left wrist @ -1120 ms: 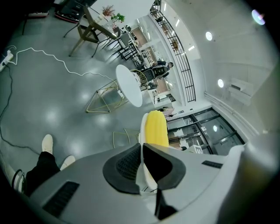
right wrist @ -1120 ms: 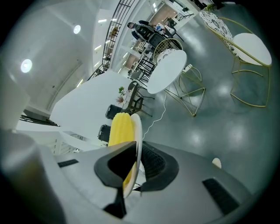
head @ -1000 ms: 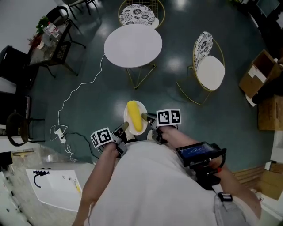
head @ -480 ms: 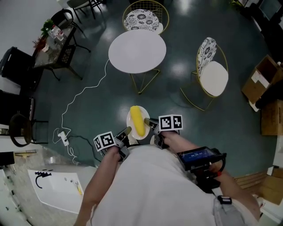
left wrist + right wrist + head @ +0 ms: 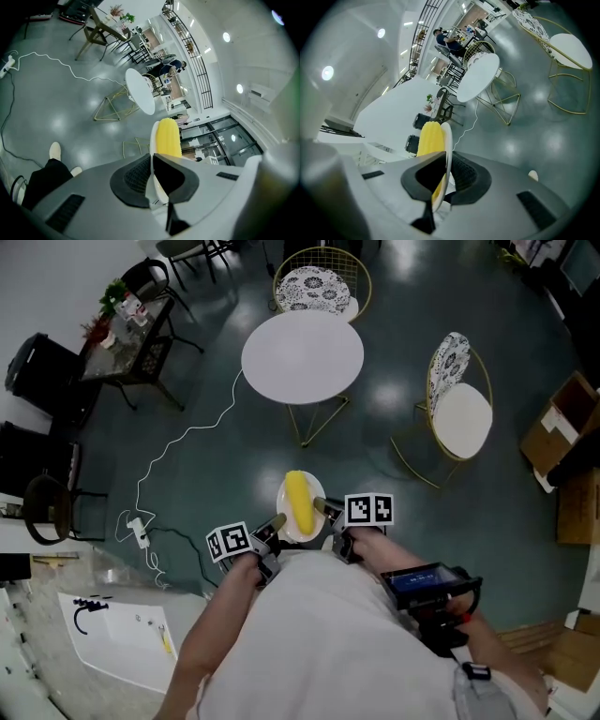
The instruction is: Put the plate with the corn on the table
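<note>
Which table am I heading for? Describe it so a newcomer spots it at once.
From the held plate, look ahead across the dark floor to the round table beside gold wire chairs. Unlike the dark, cluttered table at far left, it has a white top on gold wire legs.

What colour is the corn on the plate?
Yellow. The corn shows best in the head view, lying on the white plate.
</note>
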A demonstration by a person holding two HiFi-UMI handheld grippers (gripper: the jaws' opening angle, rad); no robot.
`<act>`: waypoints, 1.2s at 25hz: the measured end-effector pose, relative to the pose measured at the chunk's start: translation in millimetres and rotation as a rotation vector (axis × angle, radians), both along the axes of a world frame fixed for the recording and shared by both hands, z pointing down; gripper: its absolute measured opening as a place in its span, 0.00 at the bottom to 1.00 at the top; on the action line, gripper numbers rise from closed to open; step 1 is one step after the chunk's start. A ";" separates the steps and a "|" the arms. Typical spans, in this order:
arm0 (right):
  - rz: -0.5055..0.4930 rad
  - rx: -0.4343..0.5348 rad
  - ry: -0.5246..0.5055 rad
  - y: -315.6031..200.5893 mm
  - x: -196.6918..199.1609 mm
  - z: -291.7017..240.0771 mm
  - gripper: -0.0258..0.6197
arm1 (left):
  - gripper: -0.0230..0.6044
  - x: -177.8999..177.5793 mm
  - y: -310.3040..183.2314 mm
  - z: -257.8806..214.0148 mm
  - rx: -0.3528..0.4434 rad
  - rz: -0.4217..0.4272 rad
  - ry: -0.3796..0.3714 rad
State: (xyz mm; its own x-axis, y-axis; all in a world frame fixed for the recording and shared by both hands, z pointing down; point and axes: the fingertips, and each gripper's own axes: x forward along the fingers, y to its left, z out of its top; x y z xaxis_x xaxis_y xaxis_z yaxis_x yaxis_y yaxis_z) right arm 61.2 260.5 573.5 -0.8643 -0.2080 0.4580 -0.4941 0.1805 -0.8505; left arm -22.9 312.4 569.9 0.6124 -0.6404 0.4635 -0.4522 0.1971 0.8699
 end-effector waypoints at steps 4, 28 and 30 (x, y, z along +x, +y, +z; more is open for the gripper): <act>0.006 -0.010 0.008 -7.7 -4.0 5.7 0.09 | 0.07 -3.7 -8.6 5.6 -0.007 0.008 0.006; 0.148 0.013 0.036 -148.8 -50.5 2.9 0.09 | 0.07 -59.6 -166.3 6.6 0.033 0.128 0.140; 0.153 0.014 0.029 -158.1 -60.1 -0.7 0.09 | 0.07 -70.0 -176.6 5.6 0.040 0.123 0.150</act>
